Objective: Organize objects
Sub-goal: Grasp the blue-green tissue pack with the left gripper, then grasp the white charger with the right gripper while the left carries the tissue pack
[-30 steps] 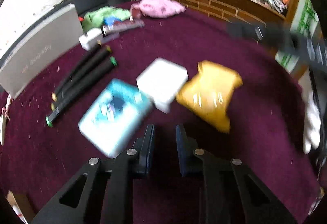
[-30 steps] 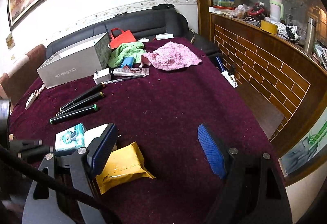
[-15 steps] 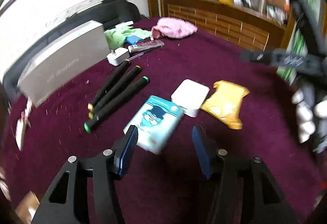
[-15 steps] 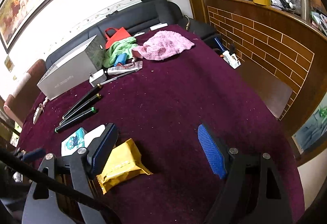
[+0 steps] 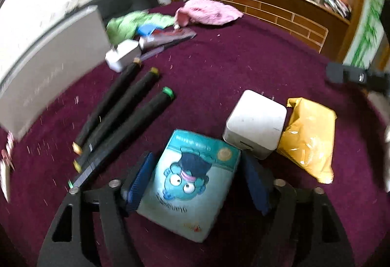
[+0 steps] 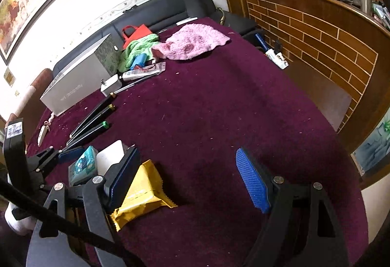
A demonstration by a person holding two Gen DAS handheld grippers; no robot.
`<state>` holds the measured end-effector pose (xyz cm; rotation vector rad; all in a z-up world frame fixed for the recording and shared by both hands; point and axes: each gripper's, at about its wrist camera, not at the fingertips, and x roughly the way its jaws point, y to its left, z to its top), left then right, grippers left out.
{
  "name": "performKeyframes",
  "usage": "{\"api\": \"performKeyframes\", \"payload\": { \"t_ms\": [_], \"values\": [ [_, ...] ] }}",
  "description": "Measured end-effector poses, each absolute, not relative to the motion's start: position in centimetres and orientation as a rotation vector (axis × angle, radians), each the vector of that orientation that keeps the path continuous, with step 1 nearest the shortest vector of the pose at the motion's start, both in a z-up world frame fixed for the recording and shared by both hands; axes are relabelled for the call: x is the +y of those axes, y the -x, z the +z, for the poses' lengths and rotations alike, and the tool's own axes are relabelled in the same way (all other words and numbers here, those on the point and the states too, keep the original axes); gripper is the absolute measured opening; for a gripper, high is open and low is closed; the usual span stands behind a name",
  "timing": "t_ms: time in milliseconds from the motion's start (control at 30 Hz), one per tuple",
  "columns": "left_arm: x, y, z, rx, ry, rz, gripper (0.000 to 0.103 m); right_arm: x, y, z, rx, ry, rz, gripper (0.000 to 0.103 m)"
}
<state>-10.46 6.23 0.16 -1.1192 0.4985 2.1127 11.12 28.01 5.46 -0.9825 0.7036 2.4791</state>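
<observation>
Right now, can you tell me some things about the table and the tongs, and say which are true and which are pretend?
1. The left tongs are open around the teal cartoon tissue pack. True.
2. The right tongs are squeezing the yellow crinkly snack packet. False: they are wide open and hold nothing; the packet lies on the table by one finger.
3. Three black marker pens lie side by side on the maroon tablecloth. True.
4. The white square charger block sits on top of the fluffy pink towel. False: it rests on the cloth between the tissue pack and the packet; the towel is far across the table.
</observation>
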Motion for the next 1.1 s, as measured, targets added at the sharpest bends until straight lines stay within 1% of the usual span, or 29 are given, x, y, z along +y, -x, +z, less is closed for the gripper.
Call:
{"api": "performKeyframes", "payload": {
  "t_ms": [133, 167, 233, 333, 467, 533, 600, 700, 800, 933, 1100],
  "values": [
    [4.5, 8.1, 0.5, 0.44, 1.161, 2.114, 0.049, 27.6, -11.0, 5.3, 0.736, 0.995, 2.532, 0.081],
    [3.4, 7.0, 0.8, 0.401, 1.175, 2.116, 0.045, 27.5, -10.8, 5.3, 0.753, 1.0, 2.549, 0.081],
    [1.2, 4.9, 1.6, 0.337, 1.188, 2.139, 0.044, 27.3, -10.7, 5.1, 0.784, 1.013, 2.573, 0.081],
    [-2.1, 2.0, 3.3, 0.226, 1.17, 2.183, 0.044, 26.9, -10.8, 5.0, 0.779, 1.013, 2.582, 0.081],
    [-6.9, -2.1, 5.6, 0.035, 1.122, 2.253, 0.043, 25.3, -10.5, 6.0, 0.661, 0.978, 2.607, 0.081],
    [-9.2, -4.0, 6.6, -0.046, 1.074, 2.293, 0.043, 24.1, -9.1, 6.4, 0.619, 1.043, 2.633, 0.081],
    [-10.9, -5.2, 7.4, -0.098, 1.037, 2.319, 0.043, 22.9, -7.6, 6.4, 0.521, 1.117, 2.632, 0.081],
    [-13.0, -6.5, 7.7, -0.151, 1.004, 2.35, 0.043, 21.4, -4.7, 5.4, 0.363, 1.258, 2.575, 0.081],
    [-14.5, -7.2, 7.8, -0.19, 0.984, 2.366, 0.043, 20.4, -2.9, 4.1, 0.257, 1.335, 2.523, 0.081],
    [-17.1, -8.1, 7.9, -0.265, 0.95, 2.373, 0.043, 20.0, -1.9, 4.2, 0.216, 1.337, 2.509, 0.081],
    [-19.3, -8.4, 7.6, -0.329, 0.929, 2.392, 0.043, 18.2, -0.2, 3.2, 0.143, 1.453, 2.482, 0.081]
  ]
}}
